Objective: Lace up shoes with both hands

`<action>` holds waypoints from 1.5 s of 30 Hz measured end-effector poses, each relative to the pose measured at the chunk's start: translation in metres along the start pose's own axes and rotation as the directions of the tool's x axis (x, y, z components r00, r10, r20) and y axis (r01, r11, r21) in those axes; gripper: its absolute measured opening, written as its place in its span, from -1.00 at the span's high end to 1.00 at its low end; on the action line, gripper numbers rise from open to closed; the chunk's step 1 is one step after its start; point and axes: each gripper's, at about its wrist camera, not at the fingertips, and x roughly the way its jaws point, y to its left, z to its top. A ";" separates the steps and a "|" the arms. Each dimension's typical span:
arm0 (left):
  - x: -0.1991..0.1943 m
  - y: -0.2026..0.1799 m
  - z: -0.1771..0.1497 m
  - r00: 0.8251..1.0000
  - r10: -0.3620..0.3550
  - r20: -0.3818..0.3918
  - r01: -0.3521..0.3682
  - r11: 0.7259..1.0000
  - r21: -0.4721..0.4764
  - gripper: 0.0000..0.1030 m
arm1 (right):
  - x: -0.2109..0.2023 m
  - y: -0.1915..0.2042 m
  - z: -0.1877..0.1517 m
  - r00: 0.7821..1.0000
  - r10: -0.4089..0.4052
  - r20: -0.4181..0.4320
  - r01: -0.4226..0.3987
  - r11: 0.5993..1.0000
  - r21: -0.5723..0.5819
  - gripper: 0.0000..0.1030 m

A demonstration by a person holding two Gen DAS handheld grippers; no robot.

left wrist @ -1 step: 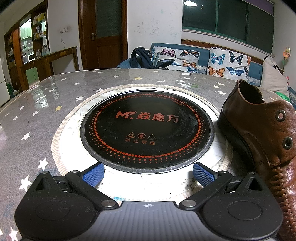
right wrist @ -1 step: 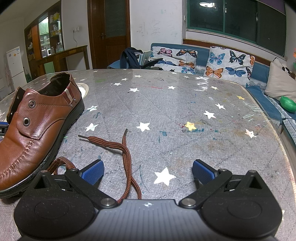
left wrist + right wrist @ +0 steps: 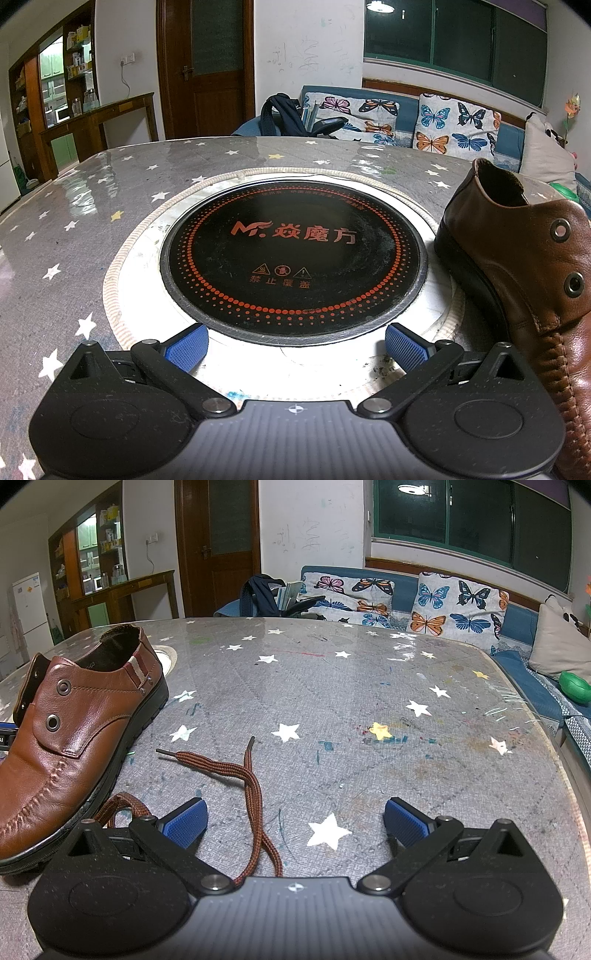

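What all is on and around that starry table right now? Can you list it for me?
shoe: one, brown leather, eyelets empty, on the table beside the cooktop.
shoelace: one, brown, loose on the table right of the shoe, not threaded.
table: one, grey with white and yellow stars.
cooktop: one, round, black with red dots, set into the table.
butterfly cushions: two, white with coloured butterflies, on the blue sofa behind.
backpack: one, dark, behind the table.
door: one, brown wood, back wall.
left gripper: one, black with blue pads, open, over the cooktop's edge, empty.
right gripper: one, same colours, open, over the shoelace, not gripping it.
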 end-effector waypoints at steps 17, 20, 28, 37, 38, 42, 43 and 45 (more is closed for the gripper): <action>0.000 0.000 0.000 1.000 0.000 0.000 0.000 1.000 0.000 -1.00 | -0.001 -0.001 0.000 1.000 0.000 -0.002 0.000 1.000 -0.001 -1.00; 0.000 0.000 0.000 1.000 0.000 0.000 0.000 1.000 0.000 -1.00 | -0.001 -0.001 0.000 1.000 -0.001 -0.002 0.001 1.000 -0.001 -1.00; -0.001 0.000 0.000 1.000 0.000 0.000 0.000 1.000 0.000 -1.00 | -0.001 0.001 0.001 1.000 -0.001 -0.003 0.001 1.000 -0.001 -1.00; -0.001 0.000 0.000 1.000 0.000 0.000 0.000 1.000 0.000 -1.00 | -0.001 0.002 0.000 1.000 0.002 -0.003 -0.002 1.000 0.000 -1.00; -0.001 0.000 0.000 1.000 0.000 0.000 0.000 1.000 0.000 -1.00 | -0.001 0.002 0.000 1.000 0.002 -0.003 -0.002 1.000 0.000 -1.00; -0.001 -0.001 0.000 1.000 0.000 0.000 0.000 1.000 0.000 -1.00 | 0.000 0.002 0.001 1.000 0.002 -0.002 -0.002 1.000 0.001 -1.00; -0.001 -0.001 0.001 1.000 0.000 0.000 0.000 1.000 0.000 -1.00 | -0.001 0.002 0.000 1.000 0.001 -0.002 -0.001 1.000 0.001 -1.00; -0.001 -0.001 0.001 1.000 0.000 0.000 0.000 1.000 0.000 -1.00 | -0.001 0.002 0.000 1.000 0.000 -0.002 0.000 1.000 -0.001 -1.00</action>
